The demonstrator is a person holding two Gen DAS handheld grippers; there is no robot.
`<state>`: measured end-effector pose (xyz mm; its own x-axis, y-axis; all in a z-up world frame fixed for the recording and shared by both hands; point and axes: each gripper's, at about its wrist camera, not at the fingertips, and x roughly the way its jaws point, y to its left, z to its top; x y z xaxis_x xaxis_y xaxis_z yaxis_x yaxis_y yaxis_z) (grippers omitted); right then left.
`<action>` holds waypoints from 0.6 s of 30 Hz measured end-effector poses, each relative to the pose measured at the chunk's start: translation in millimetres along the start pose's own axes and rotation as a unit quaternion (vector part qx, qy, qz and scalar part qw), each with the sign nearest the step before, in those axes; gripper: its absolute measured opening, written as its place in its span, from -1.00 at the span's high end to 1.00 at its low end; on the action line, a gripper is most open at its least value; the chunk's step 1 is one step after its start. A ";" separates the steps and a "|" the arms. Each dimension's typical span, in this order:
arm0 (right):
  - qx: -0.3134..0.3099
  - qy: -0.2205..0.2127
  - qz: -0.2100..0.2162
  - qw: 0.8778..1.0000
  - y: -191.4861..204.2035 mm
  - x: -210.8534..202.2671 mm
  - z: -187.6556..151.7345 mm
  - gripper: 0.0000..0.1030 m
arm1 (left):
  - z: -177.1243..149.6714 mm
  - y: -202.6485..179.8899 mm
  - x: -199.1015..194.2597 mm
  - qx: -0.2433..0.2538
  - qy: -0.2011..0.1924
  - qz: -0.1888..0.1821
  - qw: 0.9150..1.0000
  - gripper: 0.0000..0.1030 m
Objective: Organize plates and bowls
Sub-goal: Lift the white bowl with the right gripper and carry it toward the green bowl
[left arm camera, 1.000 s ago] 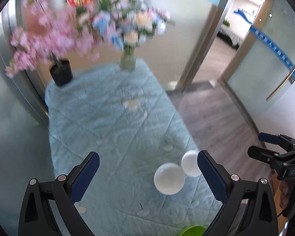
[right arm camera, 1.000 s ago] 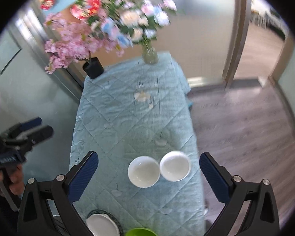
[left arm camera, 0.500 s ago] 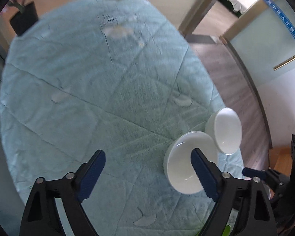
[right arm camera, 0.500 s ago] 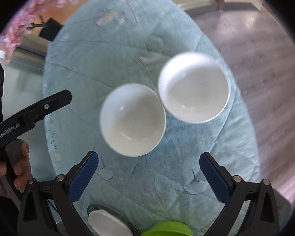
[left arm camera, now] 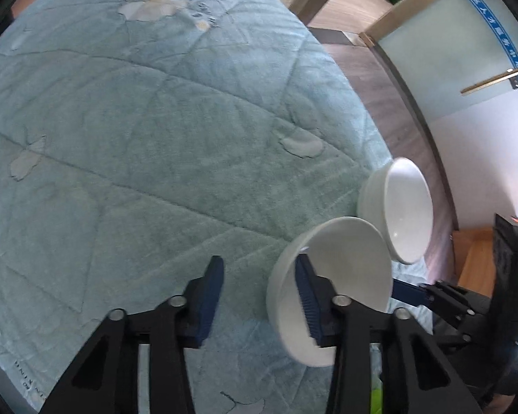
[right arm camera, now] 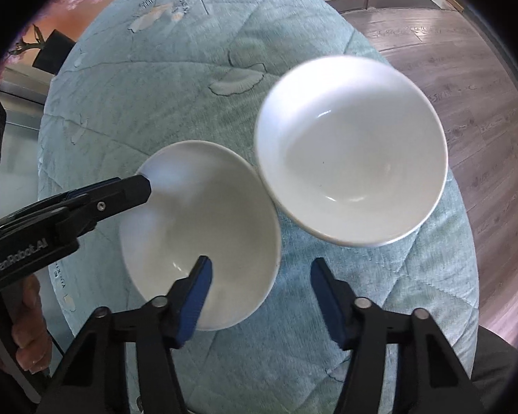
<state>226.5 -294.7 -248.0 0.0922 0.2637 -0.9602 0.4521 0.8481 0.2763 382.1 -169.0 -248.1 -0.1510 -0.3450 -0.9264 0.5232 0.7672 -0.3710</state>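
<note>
From the left wrist, the left gripper (left arm camera: pixel 255 283) points steeply down at the table (left arm camera: pixel 148 145), which wears a pale green quilted cloth. Its jaws are about a third open and closing. The right finger sits inside the near bowl (left arm camera: pixel 342 262) and the left finger outside it, so the bowl's left wall lies between them; whether the pads press yet cannot be told. The far bowl (left arm camera: pixel 402 207) stands just beyond, rims nearly touching, near the table's right edge. Part of the right gripper (left arm camera: pixel 428 296) shows behind the near bowl.

From the right wrist, the right gripper (right arm camera: pixel 259 286) also points steeply down, its jaws about half open and closing. Its left finger is inside the near bowl (right arm camera: pixel 203 214) and its right finger over the cloth outside, with the bowl's right wall between them, not yet clearly pinched. The far bowl (right arm camera: pixel 352 151) lies ahead to the right, just beside the near one. The left gripper (right arm camera: pixel 134 189) reaches in from the left onto the near bowl's rim, held by a hand (right arm camera: pixel 24 324) at the lower left.
</note>
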 end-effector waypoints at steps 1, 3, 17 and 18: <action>0.000 -0.001 -0.003 1.000 0.0 1.7 1.5 0.15 | 0.2 -1.1 2.1 0.002 0.005 0.001 1.000 0.41; 0.002 -0.002 -0.004 1.000 2.0 5.3 3.4 0.43 | 0.6 -2.6 6.8 0.002 0.013 -0.007 1.000 0.63; 0.016 -0.003 0.008 1.000 -1.7 18.5 8.2 0.85 | -13.9 -13.1 8.9 0.007 0.017 0.011 1.000 0.95; 0.012 -0.004 0.007 1.000 -2.2 17.7 8.7 0.85 | -16.8 -15.9 7.1 0.008 0.017 0.017 1.000 0.96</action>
<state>234.9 -295.9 -265.9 0.1058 0.2718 -0.9565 0.4721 0.8329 0.2889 358.6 -174.6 -249.9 -0.1607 -0.3010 -0.9400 0.5423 0.7688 -0.3389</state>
